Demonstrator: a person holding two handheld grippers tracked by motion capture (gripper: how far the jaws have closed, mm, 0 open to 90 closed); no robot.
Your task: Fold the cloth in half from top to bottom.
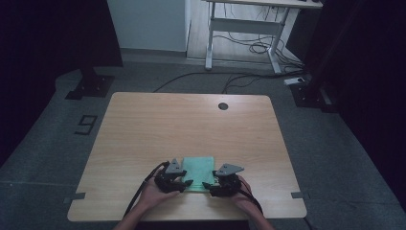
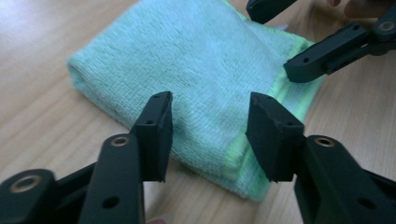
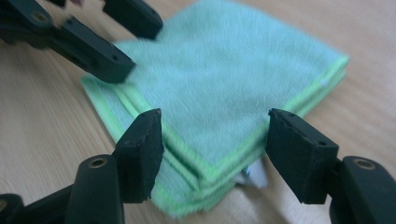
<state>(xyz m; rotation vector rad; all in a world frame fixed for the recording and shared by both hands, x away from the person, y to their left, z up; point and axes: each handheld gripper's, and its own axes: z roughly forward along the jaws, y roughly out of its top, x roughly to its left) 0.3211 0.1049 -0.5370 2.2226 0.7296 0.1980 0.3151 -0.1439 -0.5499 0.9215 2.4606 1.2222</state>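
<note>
At the near edge of the table (image 1: 143,124) a folded green cloth (image 1: 198,172) lies flat, and the left hand-held gripper (image 1: 186,183) and right hand-held gripper (image 1: 209,185) flank its near corners, jaws apart and gripping nothing, so folding looks finished.

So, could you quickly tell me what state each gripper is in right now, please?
Left gripper: open, jaws apart over the near edge of the folded green cloth, not gripping it.
Right gripper: open, jaws either side of the cloth's corner, nothing held.
</note>
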